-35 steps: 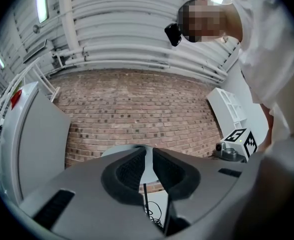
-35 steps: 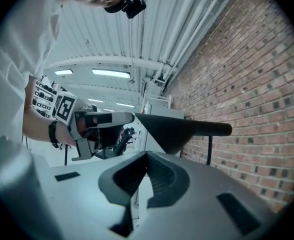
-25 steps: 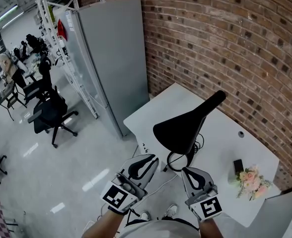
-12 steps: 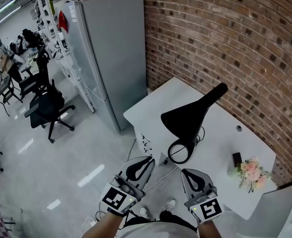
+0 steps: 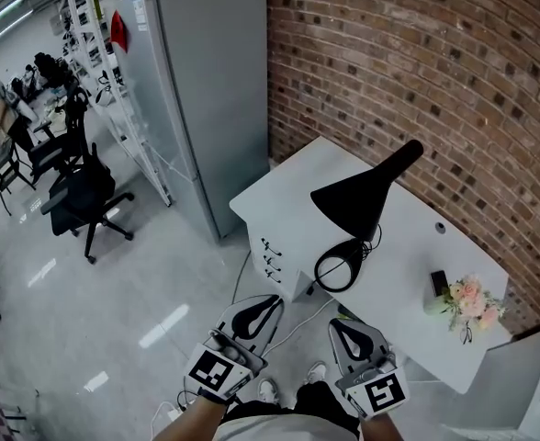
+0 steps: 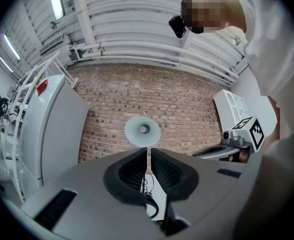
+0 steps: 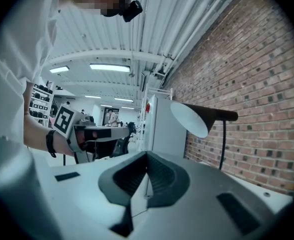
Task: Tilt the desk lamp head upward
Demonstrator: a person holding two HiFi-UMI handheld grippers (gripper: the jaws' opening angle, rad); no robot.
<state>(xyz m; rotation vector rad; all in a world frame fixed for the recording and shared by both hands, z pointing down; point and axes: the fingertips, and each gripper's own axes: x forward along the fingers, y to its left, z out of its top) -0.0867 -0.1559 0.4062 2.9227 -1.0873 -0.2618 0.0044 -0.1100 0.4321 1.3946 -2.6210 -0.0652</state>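
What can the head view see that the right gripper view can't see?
Only the head view shows the flowers, the desk's drawers and the lamp's round base. Only the right gripper view shows the ceiling lights and the pale inside of the lamp's shade. Both show the lamp, the brick wall and the tall cabinet.

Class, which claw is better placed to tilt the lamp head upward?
Probably right: in the head view the right claw lies nearer the lamp head; the left claw, empty, whose jaws have just been closing, sits farther aside. Neither touches it.
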